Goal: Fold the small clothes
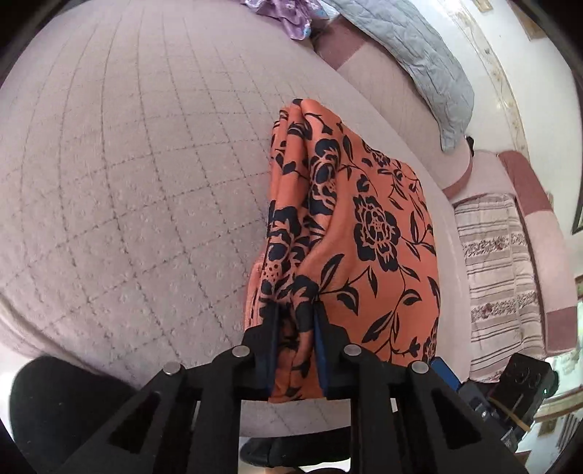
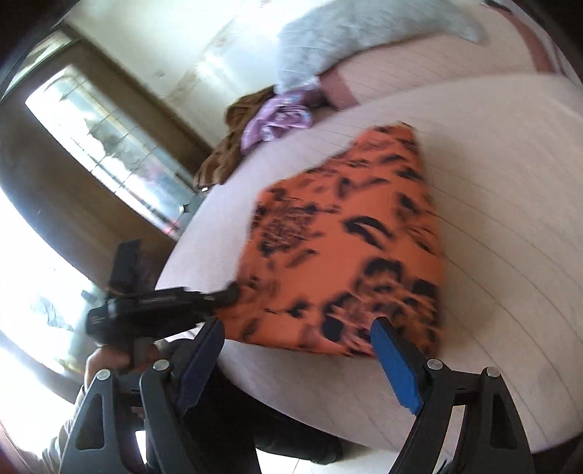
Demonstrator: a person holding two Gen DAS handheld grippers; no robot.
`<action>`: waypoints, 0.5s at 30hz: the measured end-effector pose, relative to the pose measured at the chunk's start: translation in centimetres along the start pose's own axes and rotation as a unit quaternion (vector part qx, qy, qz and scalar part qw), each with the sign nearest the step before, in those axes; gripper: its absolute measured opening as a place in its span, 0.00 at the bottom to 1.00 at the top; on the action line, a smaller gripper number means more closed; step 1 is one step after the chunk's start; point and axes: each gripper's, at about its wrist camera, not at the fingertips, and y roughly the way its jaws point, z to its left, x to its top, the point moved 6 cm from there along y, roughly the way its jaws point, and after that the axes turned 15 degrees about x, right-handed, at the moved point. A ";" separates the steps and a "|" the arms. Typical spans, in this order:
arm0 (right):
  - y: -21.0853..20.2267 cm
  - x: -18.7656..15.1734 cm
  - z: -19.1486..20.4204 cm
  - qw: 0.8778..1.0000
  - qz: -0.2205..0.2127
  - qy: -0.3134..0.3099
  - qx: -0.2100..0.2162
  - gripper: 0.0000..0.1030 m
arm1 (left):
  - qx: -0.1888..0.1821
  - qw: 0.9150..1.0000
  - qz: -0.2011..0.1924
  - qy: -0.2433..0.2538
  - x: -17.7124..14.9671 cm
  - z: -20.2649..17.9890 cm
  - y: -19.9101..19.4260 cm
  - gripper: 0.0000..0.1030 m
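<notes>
An orange garment with a dark floral print (image 1: 368,233) lies on the pink quilted bed (image 1: 127,164), bunched into folds along its left side. My left gripper (image 1: 294,310) is shut on the garment's near edge, cloth pinched between its blue pads. In the right wrist view the same garment (image 2: 346,255) lies mostly flat near the bed's front edge, blurred by motion. My right gripper (image 2: 297,330) is open and empty just in front of the garment's near edge. The left gripper (image 2: 233,293) shows there at the garment's left corner.
A grey quilted pillow (image 1: 430,62) and a purple garment (image 1: 288,14) lie at the far side of the bed; a brown garment (image 2: 237,131) lies beside them. A striped folded blanket (image 1: 499,277) sits at the right. A window (image 2: 109,146) is at the left.
</notes>
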 end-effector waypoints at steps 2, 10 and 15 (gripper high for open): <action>-0.5 -0.1 -0.8 1.000 -0.005 0.017 0.007 0.82 | 0.017 1.000 -0.007 0.017 -0.2 -0.6 -0.5 0.19; -0.9 -0.9 -0.9 0.999 -0.010 0.025 0.020 0.82 | 0.077 0.996 -0.012 0.033 -1.0 -0.1 -0.5 0.21; -1.8 -1.2 -1.1 0.999 -0.019 0.030 0.021 0.82 | 0.137 0.983 -0.082 0.085 -1.2 -2.3 -4.3 0.24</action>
